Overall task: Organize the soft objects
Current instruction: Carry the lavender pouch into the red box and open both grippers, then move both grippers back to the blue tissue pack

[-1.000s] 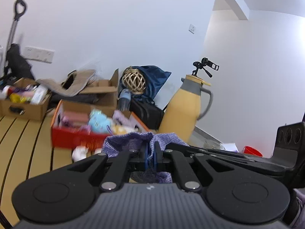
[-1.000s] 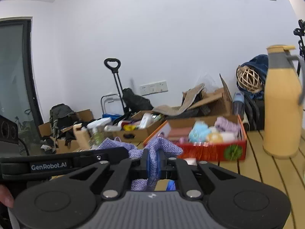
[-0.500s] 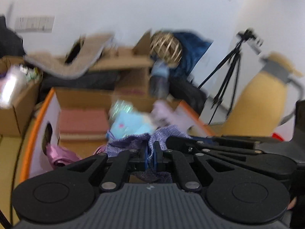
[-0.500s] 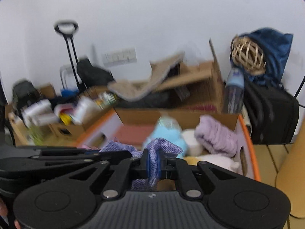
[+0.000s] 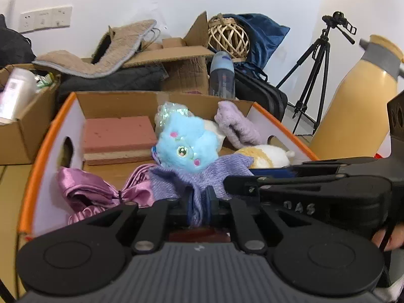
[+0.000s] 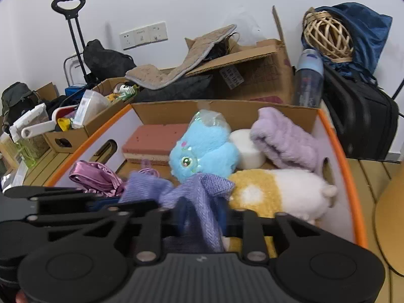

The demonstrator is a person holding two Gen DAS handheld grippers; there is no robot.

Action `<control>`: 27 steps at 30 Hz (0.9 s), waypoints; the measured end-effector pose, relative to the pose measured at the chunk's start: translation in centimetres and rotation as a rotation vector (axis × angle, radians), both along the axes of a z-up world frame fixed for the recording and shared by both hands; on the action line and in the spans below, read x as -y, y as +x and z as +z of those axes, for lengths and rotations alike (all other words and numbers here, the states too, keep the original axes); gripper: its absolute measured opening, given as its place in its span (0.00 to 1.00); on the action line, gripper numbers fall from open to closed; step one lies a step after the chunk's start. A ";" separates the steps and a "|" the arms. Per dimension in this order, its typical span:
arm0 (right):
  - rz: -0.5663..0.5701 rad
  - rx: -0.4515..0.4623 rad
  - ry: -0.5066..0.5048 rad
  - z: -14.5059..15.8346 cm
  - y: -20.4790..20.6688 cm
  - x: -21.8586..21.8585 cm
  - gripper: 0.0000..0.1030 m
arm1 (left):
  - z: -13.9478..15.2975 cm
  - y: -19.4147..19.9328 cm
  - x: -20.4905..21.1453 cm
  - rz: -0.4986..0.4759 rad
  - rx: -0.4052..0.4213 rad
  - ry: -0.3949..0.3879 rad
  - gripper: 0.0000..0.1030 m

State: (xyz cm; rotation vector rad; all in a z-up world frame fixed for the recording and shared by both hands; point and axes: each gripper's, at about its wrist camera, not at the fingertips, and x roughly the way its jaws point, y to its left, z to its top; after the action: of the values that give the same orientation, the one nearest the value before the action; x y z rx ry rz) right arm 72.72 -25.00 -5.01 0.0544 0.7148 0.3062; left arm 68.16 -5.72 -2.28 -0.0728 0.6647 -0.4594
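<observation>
A purple woven cloth hangs between both grippers over the front of an orange-rimmed cardboard box. My left gripper is shut on the cloth. My right gripper has its jaws spread, with the cloth draped loosely between them. The box holds a blue plush toy, a yellow-and-white plush, a lilac towel, a pink satin cloth, a pink sponge block and a white round sponge.
A yellow jug stands right of the box. Behind are more cardboard boxes, a blue bottle, a wicker ball, a black bag and a tripod. The box sits on a wooden slatted table.
Both grippers moved forward and down with the purple cloth, from above the table to over the box. The right gripper's jaws have spread apart on the cloth.
</observation>
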 end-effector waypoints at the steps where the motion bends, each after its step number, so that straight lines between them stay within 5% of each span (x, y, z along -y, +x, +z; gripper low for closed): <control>1: 0.001 0.016 0.011 0.9 -0.7 0.3 0.33 | 0.9 -0.7 -0.3 0.001 0.003 0.001 0.10; 12: -0.036 0.240 0.004 14.0 -13.2 3.5 0.41 | 12.8 -12.9 -4.8 0.047 0.202 0.015 0.11; 18: -0.007 0.291 0.008 14.8 -21.3 3.8 0.53 | 14.2 -22.7 -6.6 0.079 0.291 -0.006 0.16; 20: 0.007 0.304 -0.001 13.6 -25.2 3.6 0.53 | 13.2 -27.1 -7.6 0.095 0.320 -0.026 0.35; 24: 0.048 0.344 -0.010 10.0 -35.5 2.7 0.59 | 9.8 -37.5 -9.4 0.143 0.347 -0.039 0.49; 26: 0.076 0.361 0.005 8.4 -40.8 2.3 0.70 | 8.4 -42.4 -10.0 0.166 0.365 -0.030 0.78; 27: 0.101 0.360 0.007 7.5 -43.3 2.2 0.73 | 8.0 -44.3 -10.1 0.166 0.368 -0.021 0.80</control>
State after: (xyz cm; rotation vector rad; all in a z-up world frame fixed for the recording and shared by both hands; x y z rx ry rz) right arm 29.41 -27.17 2.49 -0.0297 0.3599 0.4027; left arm 23.91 4.40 5.74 -0.0603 0.2897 -0.3082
